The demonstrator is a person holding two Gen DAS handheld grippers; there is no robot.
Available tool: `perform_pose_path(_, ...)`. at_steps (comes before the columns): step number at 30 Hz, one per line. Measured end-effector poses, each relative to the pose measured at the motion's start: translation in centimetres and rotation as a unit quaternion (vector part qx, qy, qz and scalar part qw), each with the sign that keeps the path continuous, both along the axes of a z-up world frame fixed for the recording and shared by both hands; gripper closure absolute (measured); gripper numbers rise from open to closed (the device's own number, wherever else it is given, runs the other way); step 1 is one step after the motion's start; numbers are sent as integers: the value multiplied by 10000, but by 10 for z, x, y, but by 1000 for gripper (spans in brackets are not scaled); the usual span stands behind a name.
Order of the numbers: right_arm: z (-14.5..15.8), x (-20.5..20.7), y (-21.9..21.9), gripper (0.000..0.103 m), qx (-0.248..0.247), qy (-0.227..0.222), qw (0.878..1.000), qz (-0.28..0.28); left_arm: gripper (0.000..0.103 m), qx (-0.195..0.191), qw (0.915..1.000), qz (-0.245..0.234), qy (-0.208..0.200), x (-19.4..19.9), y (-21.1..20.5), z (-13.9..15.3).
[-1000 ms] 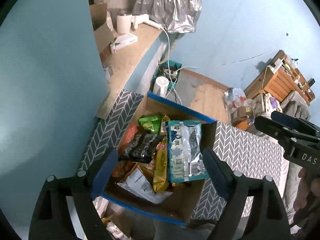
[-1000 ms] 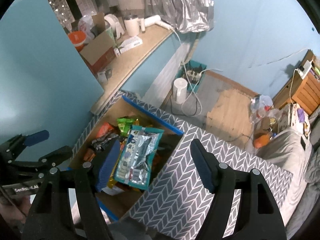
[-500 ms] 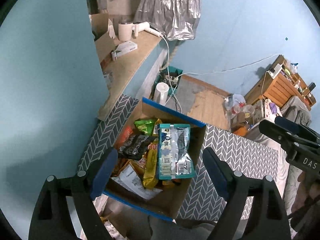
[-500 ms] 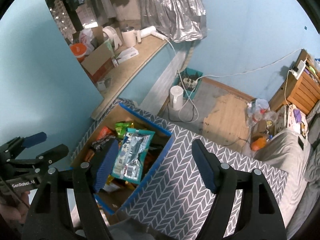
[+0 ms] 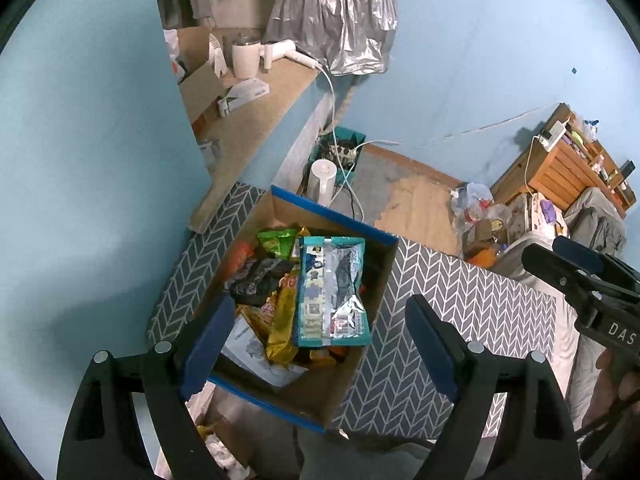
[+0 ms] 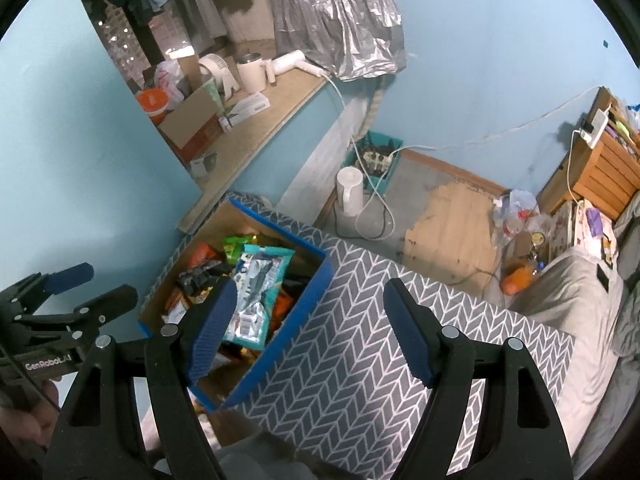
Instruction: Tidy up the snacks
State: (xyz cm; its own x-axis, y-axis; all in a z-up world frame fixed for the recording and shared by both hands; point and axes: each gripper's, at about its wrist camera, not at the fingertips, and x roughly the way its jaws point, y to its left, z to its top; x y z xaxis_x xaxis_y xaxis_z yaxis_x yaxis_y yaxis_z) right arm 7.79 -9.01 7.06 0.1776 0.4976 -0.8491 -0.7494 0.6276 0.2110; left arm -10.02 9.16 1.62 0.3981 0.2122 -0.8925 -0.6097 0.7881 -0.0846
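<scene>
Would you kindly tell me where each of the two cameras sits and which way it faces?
Left wrist: on the left tongs, open, looking steeply down at the snack box; the right tongs and a hand show at right.
Right wrist: on the right tongs, open, looking down over the patterned cover; the left tongs show at left.
Shared: the box, the teal packet and the white kettle.

box (image 5: pixel 340 384): on patterned surface (image 5: pixel 460 320), at its left end
snack packets (image 5: pixel 280 280): piled inside box
foil packet (image 5: pixel 332 292): flat on top of pile, right side of box
kettle (image 5: pixel 322 182): on floor behind box
shelf (image 5: pixel 256 120): behind-left of box, along wall
mug (image 5: pixel 246 56): on shelf, far end
wooden rack (image 5: pixel 560 172): far right, against wall
</scene>
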Motion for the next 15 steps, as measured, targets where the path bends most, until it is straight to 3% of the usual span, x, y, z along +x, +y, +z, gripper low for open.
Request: perform_pose_path(15,0,3,-14,27,16,29,10000,-43,15,53,9999,-73,44,6,-15,4)
